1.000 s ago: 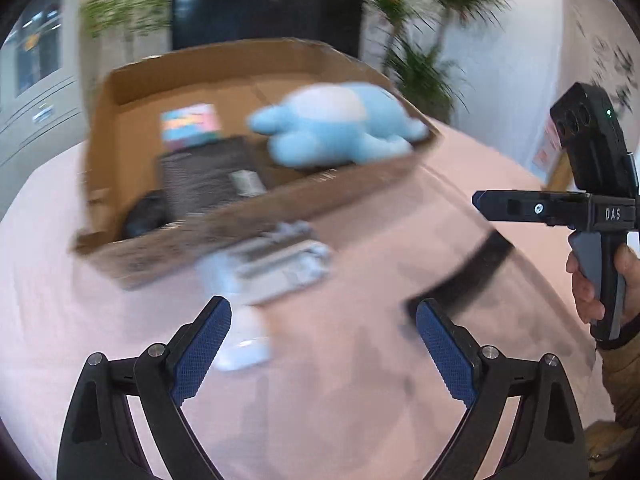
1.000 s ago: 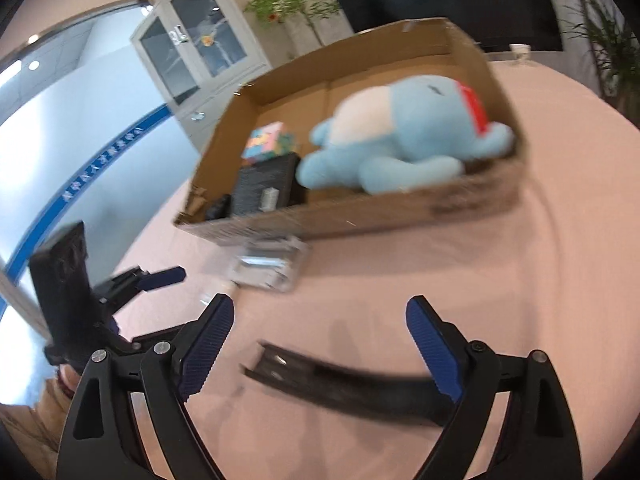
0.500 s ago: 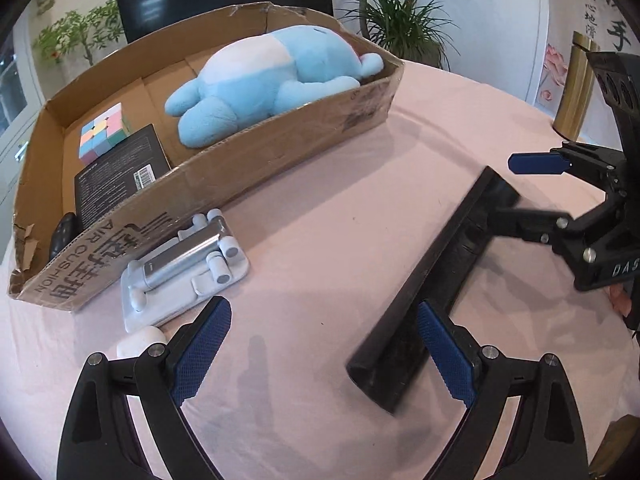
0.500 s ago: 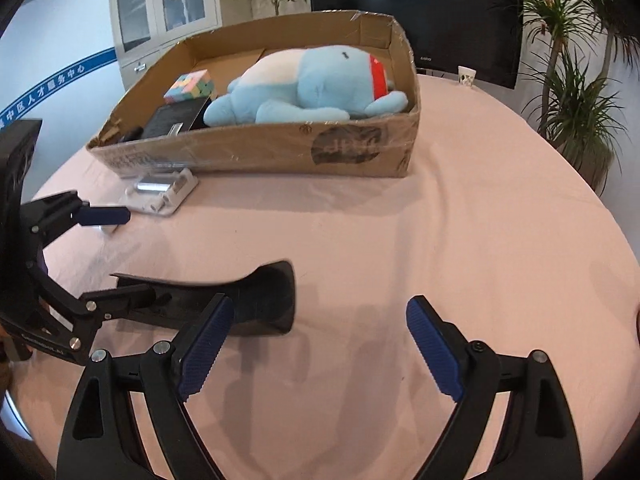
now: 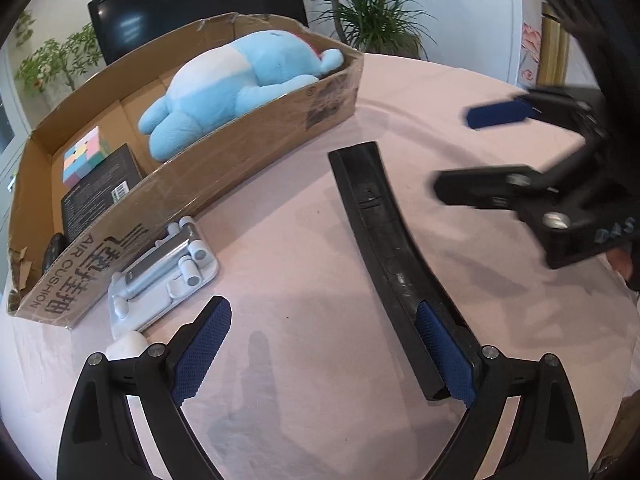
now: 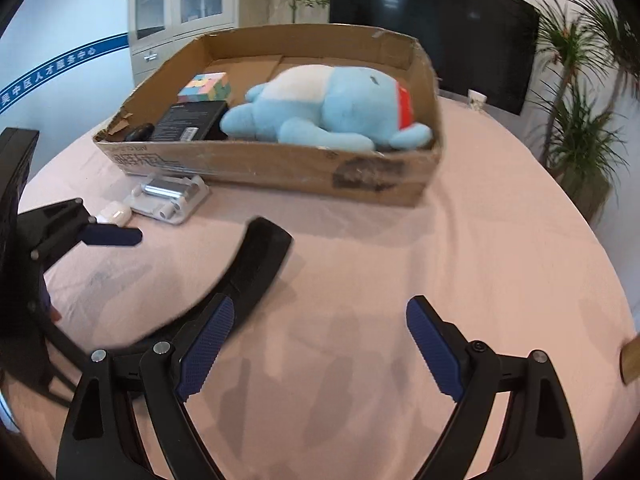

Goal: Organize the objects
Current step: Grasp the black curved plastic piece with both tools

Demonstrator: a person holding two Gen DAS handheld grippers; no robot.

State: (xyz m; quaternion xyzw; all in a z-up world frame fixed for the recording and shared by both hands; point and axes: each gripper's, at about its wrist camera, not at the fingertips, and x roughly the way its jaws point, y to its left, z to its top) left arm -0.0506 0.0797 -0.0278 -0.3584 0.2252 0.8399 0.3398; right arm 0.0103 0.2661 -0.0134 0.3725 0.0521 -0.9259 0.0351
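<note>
A long black curved bar (image 5: 384, 236) lies on the pink tablecloth; it also shows in the right wrist view (image 6: 248, 272). My left gripper (image 5: 320, 344) is open, its right finger beside the bar's near end. My right gripper (image 6: 316, 344) is open and empty, its left finger next to the bar. A cardboard box (image 5: 224, 160) holds a blue plush toy (image 5: 236, 88), a colour cube (image 5: 82, 156), a black booklet (image 5: 100, 196) and a dark mouse (image 5: 54, 252). A white and silver folding stand (image 5: 164, 276) and a white earbud case (image 5: 126, 346) lie in front of the box.
The right gripper appears blurred at the right of the left wrist view (image 5: 520, 160). A gold bottle (image 5: 554, 52) stands at the far right. Plants, a dark screen and a cabinet stand beyond the round table (image 6: 500, 240).
Both grippers swung around and came closer to the black bar. The bar now runs along my left gripper's right finger. Both stay open.
</note>
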